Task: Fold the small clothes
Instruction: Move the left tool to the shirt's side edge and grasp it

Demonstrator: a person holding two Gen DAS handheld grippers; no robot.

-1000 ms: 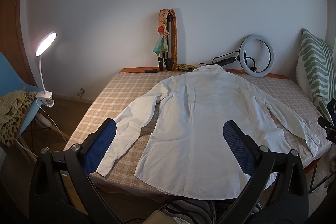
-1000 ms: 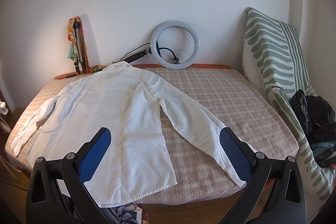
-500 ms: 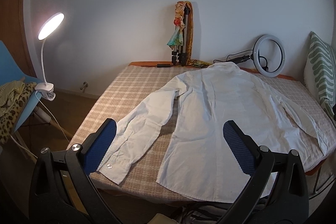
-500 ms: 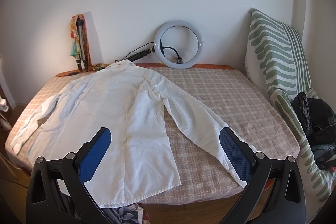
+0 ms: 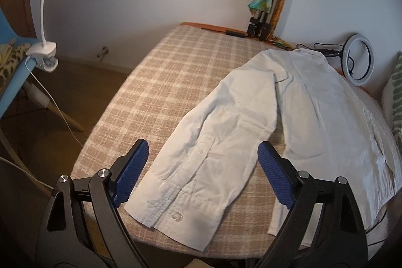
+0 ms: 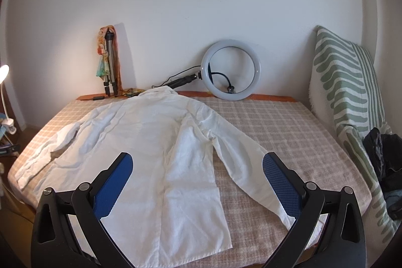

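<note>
One white shirt lies spread flat on the tabletop, collar toward the wall, both sleeves out. Two tongs show: the left tongs gape wide just above the left sleeve cuff, holding nothing; the right tongs gape over the shirt's hem, also empty. A beige checked cloth covers the tabletop. One ring light, one tripod, one clip lamp and one striped cushion stand around; no writing is legible
</note>
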